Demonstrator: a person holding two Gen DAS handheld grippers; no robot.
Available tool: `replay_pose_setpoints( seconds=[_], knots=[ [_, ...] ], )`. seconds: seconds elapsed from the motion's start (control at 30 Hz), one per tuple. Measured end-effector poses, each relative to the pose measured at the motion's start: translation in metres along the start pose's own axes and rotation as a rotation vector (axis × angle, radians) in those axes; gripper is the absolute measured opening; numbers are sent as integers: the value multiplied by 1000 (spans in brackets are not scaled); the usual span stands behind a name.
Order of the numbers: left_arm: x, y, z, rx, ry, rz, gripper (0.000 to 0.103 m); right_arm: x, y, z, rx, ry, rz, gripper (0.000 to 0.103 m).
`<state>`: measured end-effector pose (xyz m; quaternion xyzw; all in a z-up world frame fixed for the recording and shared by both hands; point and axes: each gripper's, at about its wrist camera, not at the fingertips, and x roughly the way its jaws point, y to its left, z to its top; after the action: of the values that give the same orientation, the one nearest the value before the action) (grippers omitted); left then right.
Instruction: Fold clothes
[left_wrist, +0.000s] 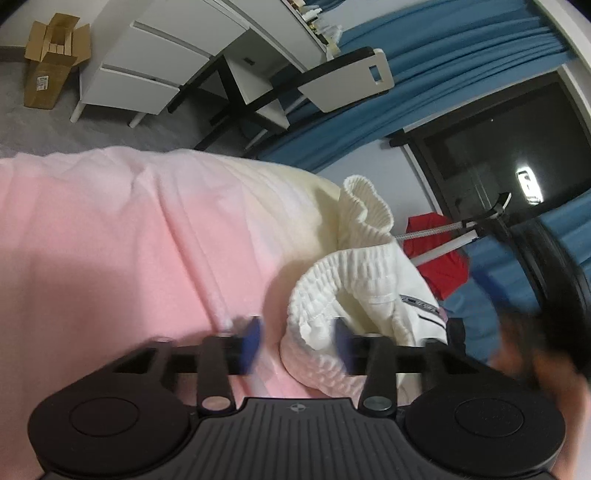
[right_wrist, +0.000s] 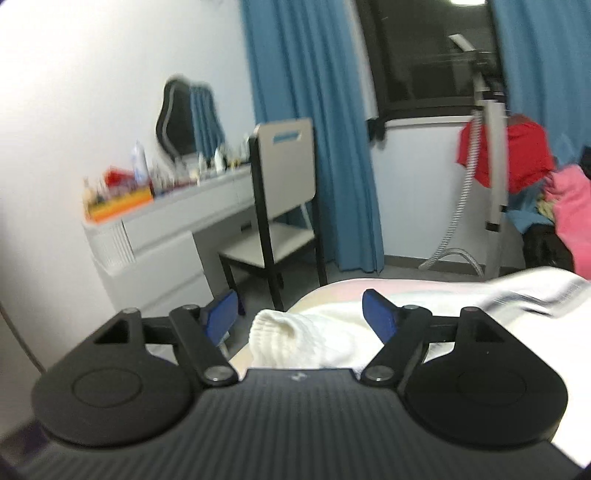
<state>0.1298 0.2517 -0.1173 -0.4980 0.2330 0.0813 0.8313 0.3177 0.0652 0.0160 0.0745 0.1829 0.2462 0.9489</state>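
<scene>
Jaws apart, white garment (left_wrist: 354, 295) between

A cream ribbed-cuffed garment (left_wrist: 354, 295) lies bunched on the pink bedspread (left_wrist: 110, 240), its ruffled cuff standing toward twelve o'clock.

Blue curtains (right_wrist: 314, 129) flank a dark window (right_wrist: 424, 55); a chair (right_wrist: 284, 177) stands by a grey desk (right_wrist: 177, 229).
</scene>
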Motion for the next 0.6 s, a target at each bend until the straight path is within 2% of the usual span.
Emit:
replay_pose_setpoints(
  seconds=[0.03, 0.1, 0.23, 0.3, 0.43, 0.57, 0.6],
  knots=[
    [-6, -1, 0, -3, -8, -6, 69, -23, -15, -2, 25, -19, -20, 76],
    [-18, -4, -3, -14, -12, -24, 82, -63, -55, -5, 87, -51, -102, 76],
    [-31, -8, -19, -41, 42, -85, 90, -138, -147, -18, 294, -105, -306, 77],
    [-33, -13, -31, -33, 78, -115, 90, -165, -194, -32, 429, -111, -394, 81],
    [-8, -25, -44, 16, 116, -130, 90, -182, -266, -73, 664, -86, -467, 82],
    [31, -29, -41, 36, 136, -138, 89, -159, -310, -102, 795, -49, -470, 82],
    [39, -30, -39, 40, 128, -141, 89, -151, -316, -106, 826, -66, -469, 82]
  ],
)
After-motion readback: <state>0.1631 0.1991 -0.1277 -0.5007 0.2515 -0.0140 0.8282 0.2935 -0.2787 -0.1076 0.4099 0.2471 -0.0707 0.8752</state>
